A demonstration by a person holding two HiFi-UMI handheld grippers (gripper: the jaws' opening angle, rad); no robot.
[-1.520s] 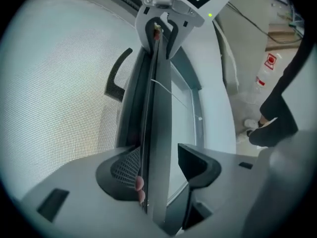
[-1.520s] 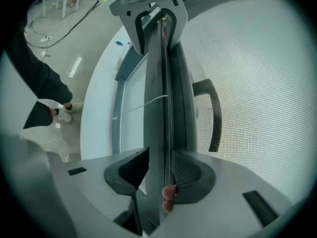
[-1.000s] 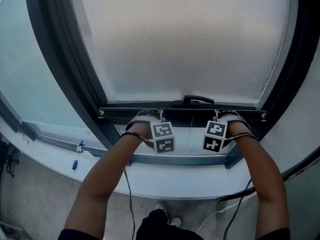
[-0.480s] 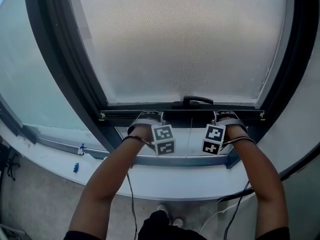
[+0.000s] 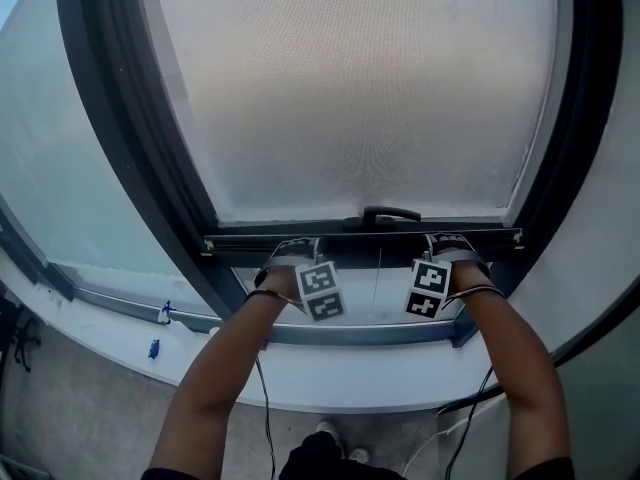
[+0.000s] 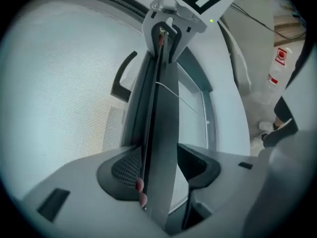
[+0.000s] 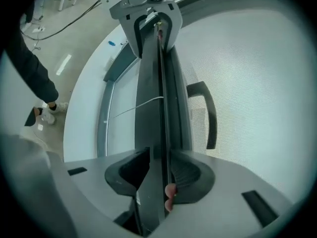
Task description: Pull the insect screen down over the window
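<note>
The insect screen's grey mesh (image 5: 360,88) covers most of the window, and its dark bottom bar (image 5: 360,240) hangs a little above the sill rail. My left gripper (image 5: 297,249) grips the bar left of the middle. In the left gripper view the bar (image 6: 161,98) runs between the jaws of the left gripper (image 6: 159,150), which have just been closing on it. My right gripper (image 5: 450,246) holds the bar further right. In its own view the bar (image 7: 153,98) lies between the pads of the right gripper (image 7: 159,152), whose jaws have just been opening slightly.
A black window handle (image 5: 392,213) sits just above the bar's middle. A thin pull cord (image 5: 378,278) hangs from the bar. Dark frame posts (image 5: 140,148) flank the opening. Below lies the white sill (image 5: 330,368), with small blue items (image 5: 152,348) at the left and cables on the floor.
The head view has shifted a little. Both grippers stay on the bar, which keeps its distance to the sill rail. The left cube has tilted slightly.
</note>
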